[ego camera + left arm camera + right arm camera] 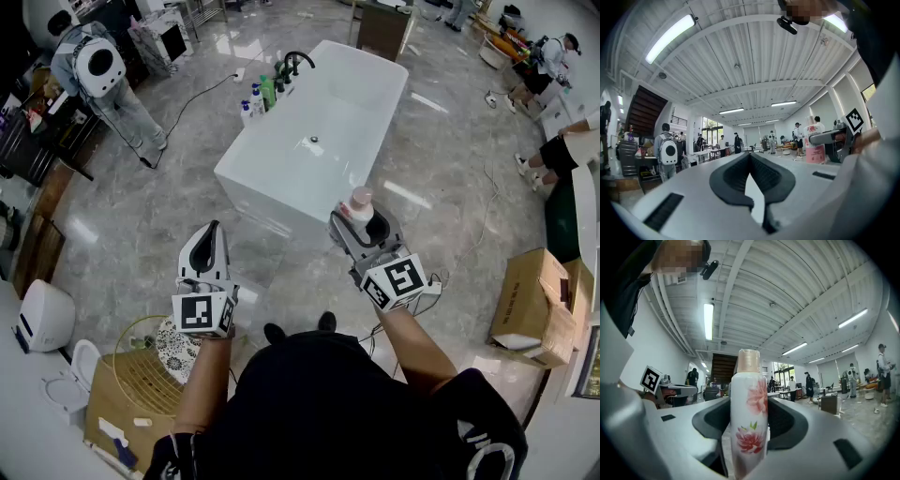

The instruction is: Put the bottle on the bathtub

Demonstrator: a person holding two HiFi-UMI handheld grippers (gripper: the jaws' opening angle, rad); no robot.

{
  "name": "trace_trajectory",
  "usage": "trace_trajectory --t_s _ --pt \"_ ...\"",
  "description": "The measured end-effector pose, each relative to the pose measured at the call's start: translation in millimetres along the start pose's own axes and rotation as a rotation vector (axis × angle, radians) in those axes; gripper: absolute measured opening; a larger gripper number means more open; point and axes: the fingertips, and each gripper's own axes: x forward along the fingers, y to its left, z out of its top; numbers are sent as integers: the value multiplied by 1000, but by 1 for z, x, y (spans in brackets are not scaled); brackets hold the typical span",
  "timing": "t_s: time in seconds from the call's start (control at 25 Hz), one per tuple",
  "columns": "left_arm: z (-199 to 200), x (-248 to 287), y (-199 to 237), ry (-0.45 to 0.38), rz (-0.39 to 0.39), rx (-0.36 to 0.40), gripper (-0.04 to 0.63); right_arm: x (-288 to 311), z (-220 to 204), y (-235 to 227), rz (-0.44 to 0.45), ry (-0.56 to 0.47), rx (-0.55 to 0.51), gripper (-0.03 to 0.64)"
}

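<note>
My right gripper (pixel 361 228) is shut on a white bottle (pixel 358 206) with pink flowers and a tan cap, held upright near the front corner of the white bathtub (pixel 281 169). In the right gripper view the bottle (pixel 749 413) stands between the dark pads, and the gripper (pixel 749 427) points level across the room. My left gripper (pixel 208 248) is held over the floor left of the tub, its jaws closed together with nothing in them; in its own view the gripper (pixel 751 174) points level and the bottle (pixel 814 145) shows at right.
Several bottles (pixel 260 97) and a black faucet (pixel 298 60) sit at the tub's far left rim. A cardboard box (pixel 534 305) lies right, a wire basket (pixel 155 361) lower left. A person with a white backpack (pixel 98 66) stands at the upper left.
</note>
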Motion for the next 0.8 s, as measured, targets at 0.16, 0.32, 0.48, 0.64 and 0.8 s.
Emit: trace_trajectory --t_s 0.16,0.32,0.48,0.64,0.8 --pt "-5 -2 5 4 10 11 9 0 2 3 15 -15 16 232" --pt "-12 -8 11 6 15 7 9 2 1 11 28 -13 12 230" --pt "-15 -16 23 9 17 4 9 9 -2 23 42 -6 34 230" --pt "-20 -23 42 4 18 -1 9 24 -4 39 46 5 32 230" --pt "-29 -32 68 2 20 -9 8 42 -13 59 56 25 18 230"
